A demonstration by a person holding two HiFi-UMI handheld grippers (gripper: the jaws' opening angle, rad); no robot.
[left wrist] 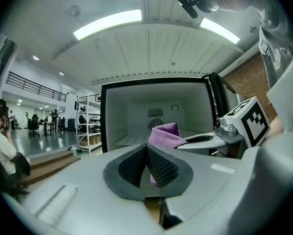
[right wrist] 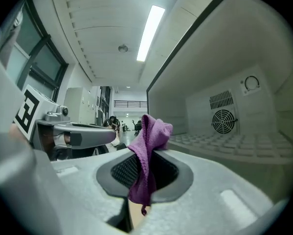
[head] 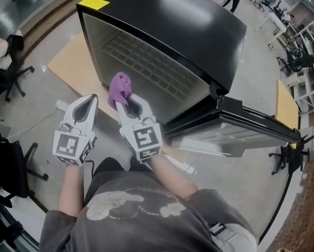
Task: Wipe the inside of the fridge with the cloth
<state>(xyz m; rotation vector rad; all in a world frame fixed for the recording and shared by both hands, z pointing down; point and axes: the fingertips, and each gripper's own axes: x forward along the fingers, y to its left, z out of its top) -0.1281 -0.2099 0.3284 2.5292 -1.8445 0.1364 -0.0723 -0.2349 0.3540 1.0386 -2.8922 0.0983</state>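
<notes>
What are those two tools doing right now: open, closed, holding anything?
Left tool: closed, with nothing between its jaws.
Right tool: closed on the purple cloth.

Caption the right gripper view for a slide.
Right gripper, shut on purple cloth, faces the fan inside the open fridge.

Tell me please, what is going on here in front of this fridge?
A person faces a black fridge with its door open, a tool in each hand. The right tool is shut on a purple cloth, held up at the fridge opening. The left tool is shut and empty beside it. The cloth does not seem to touch any inside surface yet.
</notes>
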